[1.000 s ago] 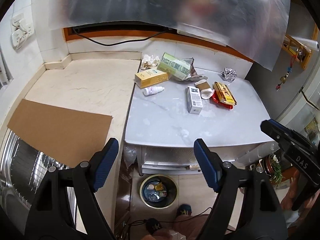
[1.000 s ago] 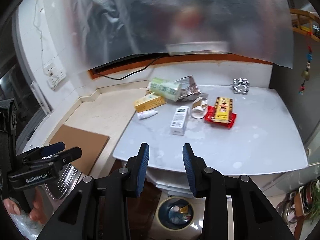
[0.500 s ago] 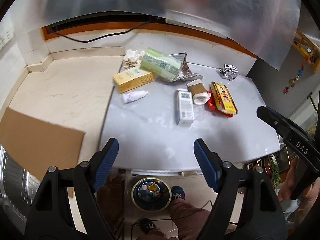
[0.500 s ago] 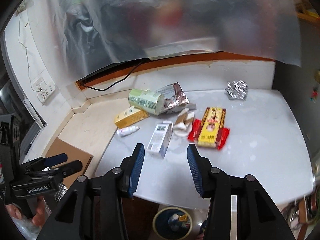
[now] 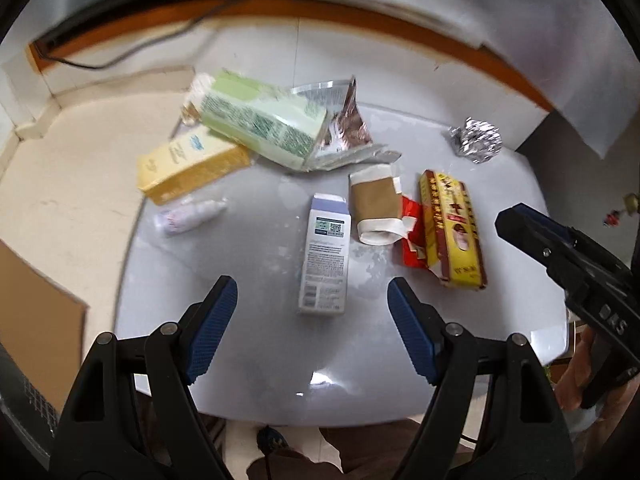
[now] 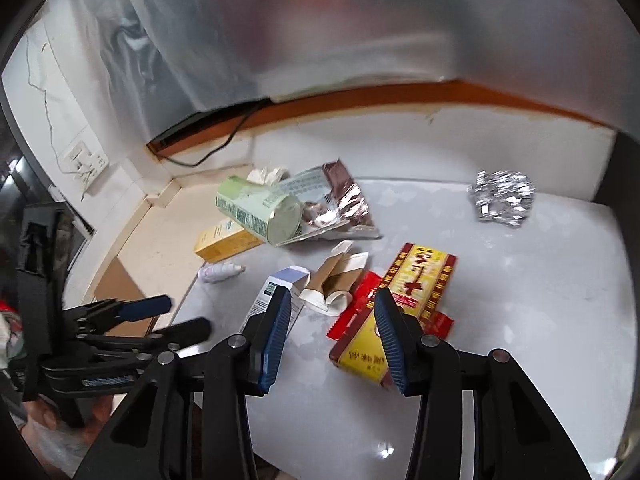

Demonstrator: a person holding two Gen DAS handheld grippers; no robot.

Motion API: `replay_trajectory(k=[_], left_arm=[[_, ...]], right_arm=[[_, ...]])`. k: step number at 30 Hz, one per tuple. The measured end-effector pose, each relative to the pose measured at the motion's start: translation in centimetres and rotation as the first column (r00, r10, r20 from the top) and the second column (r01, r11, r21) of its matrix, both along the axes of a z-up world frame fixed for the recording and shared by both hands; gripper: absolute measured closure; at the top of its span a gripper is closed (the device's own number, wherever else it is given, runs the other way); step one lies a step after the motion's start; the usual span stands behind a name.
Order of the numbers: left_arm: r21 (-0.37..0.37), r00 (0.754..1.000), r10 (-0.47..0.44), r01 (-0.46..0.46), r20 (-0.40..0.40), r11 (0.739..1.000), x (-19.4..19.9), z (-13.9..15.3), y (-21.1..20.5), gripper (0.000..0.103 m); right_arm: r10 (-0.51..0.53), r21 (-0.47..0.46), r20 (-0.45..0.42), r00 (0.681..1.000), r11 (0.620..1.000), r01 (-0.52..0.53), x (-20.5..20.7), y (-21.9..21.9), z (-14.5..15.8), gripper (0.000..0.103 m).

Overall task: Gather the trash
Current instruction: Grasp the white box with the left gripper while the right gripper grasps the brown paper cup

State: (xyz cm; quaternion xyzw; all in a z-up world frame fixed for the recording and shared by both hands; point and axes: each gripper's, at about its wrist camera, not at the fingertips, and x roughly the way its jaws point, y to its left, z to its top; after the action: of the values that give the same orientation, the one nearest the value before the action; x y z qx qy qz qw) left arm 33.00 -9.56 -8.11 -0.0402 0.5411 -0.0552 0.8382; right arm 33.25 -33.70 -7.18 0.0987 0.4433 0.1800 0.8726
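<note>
On the grey table (image 5: 168,304) in front of me all the trash lies uncollected, so by my judgement the job has barely started: nothing is picked up, and every piece is left to do. My left gripper (image 5: 312,306) hangs with its fingers (image 5: 212,320) spread wide and empty, just near of the white-and-lilac carton (image 5: 326,256), which lies flat in line with the gap between them. My right gripper (image 6: 332,332) has just been opening its fingers (image 6: 276,328); they stand parted over the red-and-yellow packet (image 6: 416,280) and the red wrapper (image 6: 360,312) under it, with nothing pressed between them. Counting what I can see: one white-and-lilac carton, one flattened brown-and-white cardboard sleeve (image 5: 376,208) just right of it and touching the red wrapper, one red-and-yellow packet, one red wrapper, one pale green canister (image 5: 260,120) lying on its side at the far left, one torn silver pouch (image 5: 344,116) beside it, one yellow box (image 5: 188,164) partly under the canister, one small white bottle (image 5: 188,216) near of that box, one ball of crumpled foil (image 5: 476,140) well apart at the far right, and one wad of tissue (image 6: 268,174) behind the canister. That makes ten pieces, none gathered.
</note>
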Motion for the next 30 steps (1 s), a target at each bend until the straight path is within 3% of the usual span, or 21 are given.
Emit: replay_trajectory(k=[8, 12, 14, 16, 17, 24, 30], left_arm=[[0.044, 0.993, 0.047, -0.043, -0.104, 0.998, 3.5, -5.2, -1.2, 0.031], [0.043, 0.989, 0.069, -0.064, -0.133, 0.997, 4.6, -6.7, -1.0, 0.043], [0.025, 0.986, 0.076, -0.073, -0.147, 0.997, 5.0, -7.1, -0.7, 0.052], [0.009, 0.983, 0.083, -0.083, -0.162, 0.996, 5.2, -7.6, -0.3, 0.069], [-0.002, 0.982, 0.088, -0.090, -0.168, 0.996, 5.3, -7.7, -0.2, 0.071], [-0.040, 0.979, 0.139, -0.146, -0.152, 0.988, 4.6, -7.3, 1.9, 0.072], [-0.037, 0.983, 0.155, -0.160, -0.102, 0.986, 2.1, -4.9, 3.5, 0.072]], right_arm=[[0.106, 0.032, -0.121, 0.987, 0.994, -0.103, 5.7, 3.7, -4.6, 0.066], [0.116, 0.013, -0.177, 0.977, 0.993, -0.115, 7.7, 5.1, -6.9, 0.068], [0.111, 0.006, -0.210, 0.971, 0.994, -0.112, 8.7, 5.4, -8.0, 0.069], [0.113, 0.012, -0.238, 0.965, 0.993, -0.114, 9.6, 5.7, -9.0, 0.073], [0.114, 0.014, -0.248, 0.962, 0.993, -0.114, 9.9, 5.8, -9.4, 0.075], [0.133, 0.045, -0.252, 0.959, 0.991, -0.126, 10.4, 6.9, -10.0, 0.095], [0.138, 0.080, -0.210, 0.968, 0.989, -0.123, 7.9, 6.7, -7.9, 0.096]])
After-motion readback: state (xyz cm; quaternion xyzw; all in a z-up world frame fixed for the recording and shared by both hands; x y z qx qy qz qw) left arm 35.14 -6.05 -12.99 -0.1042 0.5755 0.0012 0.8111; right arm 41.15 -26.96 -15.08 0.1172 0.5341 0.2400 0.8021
